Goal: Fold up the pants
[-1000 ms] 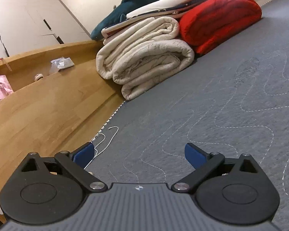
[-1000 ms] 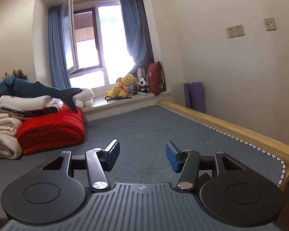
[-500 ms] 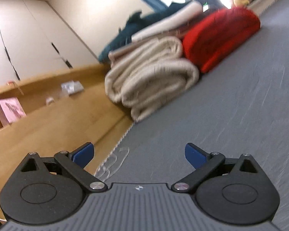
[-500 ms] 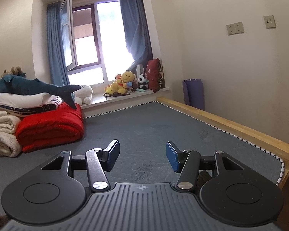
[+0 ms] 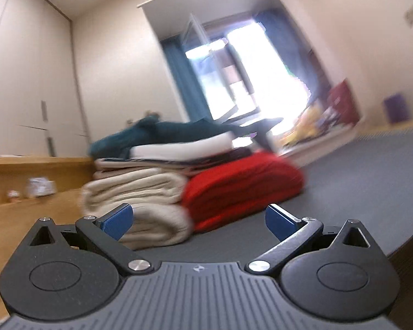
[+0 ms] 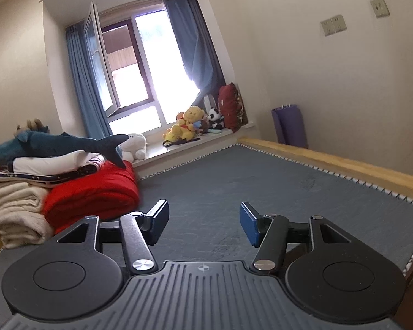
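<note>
No pants show in either view. My left gripper (image 5: 199, 221) is open and empty, held low over the grey quilted mattress (image 5: 358, 181) and facing the stack of folded bedding. My right gripper (image 6: 203, 224) is open and empty, held low over the same mattress (image 6: 261, 181) and facing the window. The left wrist view is blurred.
A cream folded blanket (image 5: 140, 192) and a red folded quilt (image 5: 242, 184) lie at the bed's far left, with a blue shark plush (image 6: 55, 144) on top. A wooden bed frame (image 6: 344, 163) runs along the right. Plush toys (image 6: 190, 123) sit on the windowsill. A wooden ledge (image 5: 27, 165) is left.
My left gripper has tilted up and swung right, from looking down at the mattress and wooden edge to facing the bedding and window. The right gripper has shifted slightly. Both stay open.
</note>
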A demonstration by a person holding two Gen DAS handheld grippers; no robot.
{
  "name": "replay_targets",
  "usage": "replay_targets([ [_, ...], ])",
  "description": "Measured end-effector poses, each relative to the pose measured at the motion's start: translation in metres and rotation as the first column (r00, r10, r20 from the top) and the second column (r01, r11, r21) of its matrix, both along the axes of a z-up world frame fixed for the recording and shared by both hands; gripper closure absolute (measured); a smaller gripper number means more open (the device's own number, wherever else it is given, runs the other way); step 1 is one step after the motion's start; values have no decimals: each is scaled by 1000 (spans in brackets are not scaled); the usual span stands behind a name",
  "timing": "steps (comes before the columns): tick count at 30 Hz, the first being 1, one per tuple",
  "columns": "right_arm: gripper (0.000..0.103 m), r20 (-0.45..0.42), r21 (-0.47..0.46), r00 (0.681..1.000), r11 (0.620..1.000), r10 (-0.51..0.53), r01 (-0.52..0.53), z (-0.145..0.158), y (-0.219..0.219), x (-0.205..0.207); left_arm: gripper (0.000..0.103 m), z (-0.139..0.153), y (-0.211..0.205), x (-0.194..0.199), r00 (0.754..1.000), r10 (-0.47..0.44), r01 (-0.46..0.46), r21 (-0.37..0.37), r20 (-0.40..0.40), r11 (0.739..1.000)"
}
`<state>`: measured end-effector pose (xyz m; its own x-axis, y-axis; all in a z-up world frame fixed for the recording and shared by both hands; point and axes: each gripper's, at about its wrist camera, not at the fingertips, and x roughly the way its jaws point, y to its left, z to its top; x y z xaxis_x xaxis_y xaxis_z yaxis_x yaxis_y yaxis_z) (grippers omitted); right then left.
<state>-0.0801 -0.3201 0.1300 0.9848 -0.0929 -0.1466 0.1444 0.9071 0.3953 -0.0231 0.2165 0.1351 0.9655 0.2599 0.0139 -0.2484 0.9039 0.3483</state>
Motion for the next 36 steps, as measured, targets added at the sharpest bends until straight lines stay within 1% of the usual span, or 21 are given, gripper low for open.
replay_targets([
  [2, 42, -15, 23, 1000, 1000, 12, -12, -3, -4, 1, 1, 18, -36, -1, 997, -70, 68, -82, -30, 994],
  [3, 41, -29, 41, 999, 999, 17, -16, -5, -7, 2, 1, 27, -55, -2, 992, -112, 104, -132, -54, 986],
  [5, 41, -71, 93, 997, 995, 30, -23, -11, -14, 8, 1, 41, -87, -4, 977, -185, 159, -221, -101, 962],
  [6, 41, -93, 129, 995, 991, 42, -30, -16, -18, 11, 1, 47, -104, -6, 965, -230, 192, -260, -123, 946],
  [8, 41, -120, 187, 991, 982, 52, -29, -29, -25, 16, 1, 56, -134, -14, 943, -297, 241, -307, -150, 921],
  [9, 41, -132, 214, 990, 977, 53, -24, -37, -28, 18, 5, 58, -147, -18, 931, -328, 263, -331, -158, 906],
  [11, 41, -160, 242, 986, 970, 50, -9, -56, -31, 22, 18, 60, -169, -26, 904, -387, 297, -381, -183, 876],
  [12, 41, -178, 245, 983, 969, 43, 2, -65, -32, 23, 31, 59, -179, -29, 894, -402, 298, -407, -199, 863],
  [13, 41, -199, 247, 979, 969, 36, 14, -74, -32, 25, 39, 55, -187, -32, 885, -417, 302, -425, -209, 854],
  [14, 42, -223, 245, 974, 969, 33, 23, -83, -32, 27, 42, 51, -196, -35, 875, -434, 312, -434, -215, 845],
  [15, 42, -240, 239, 970, 971, 31, 28, -88, -32, 28, 46, 46, -204, -37, 868, -444, 321, -430, -222, 844],
  [18, 42, -250, 217, 968, 976, 23, 32, -97, -32, 29, 47, 37, -224, -37, 844, -467, 339, -412, -265, 846],
  [21, 44, -294, 241, 956, 969, 13, 60, -106, -35, 36, 47, 41, -227, -39, 843, -476, 353, -409, -251, 841],
  [25, 44, -365, 228, 931, 969, -9, 99, -131, -36, 45, 47, 69, -224, -26, 846, -479, 319, -496, -235, 807],
  [28, 44, -421, 252, 907, 957, -23, 141, -148, -41, 49, 46, 102, -236, -14, 849, -480, 306, -534, -222, 788],
  [31, 44, -443, 261, 896, 951, -37, 169, -156, -47, 52, 46, 142, -258, -5, 836, -513, 320, -589, -192, 742],
  [32, 44, -450, 259, 892, 950, -42, 176, -158, -48, 53, 46, 157, -266, -4, 830, -530, 334, -607, -172, 721],
  [33, 44, -455, 263, 889, 948, -44, 182, -159, -49, 53, 42, 171, -274, -4, 822, -549, 352, -623, -150, 699],
  [34, 44, -456, 267, 889, 946, -44, 184, -160, -51, 53, 36, 184, -280, -6, 814, -567, 369, -641, -127, 673],
  [35, 44, -454, 269, 890, 945, -46, 186, -160, -51, 52, 32, 195, -286, -8, 797, -597, 394, -667, -95, 633],
  [36, 44, -452, 268, 891, 945, -47, 186, -160, -52, 55, 25, 203, -289, -9, 781, -620, 414, -684, -71, 601],
])
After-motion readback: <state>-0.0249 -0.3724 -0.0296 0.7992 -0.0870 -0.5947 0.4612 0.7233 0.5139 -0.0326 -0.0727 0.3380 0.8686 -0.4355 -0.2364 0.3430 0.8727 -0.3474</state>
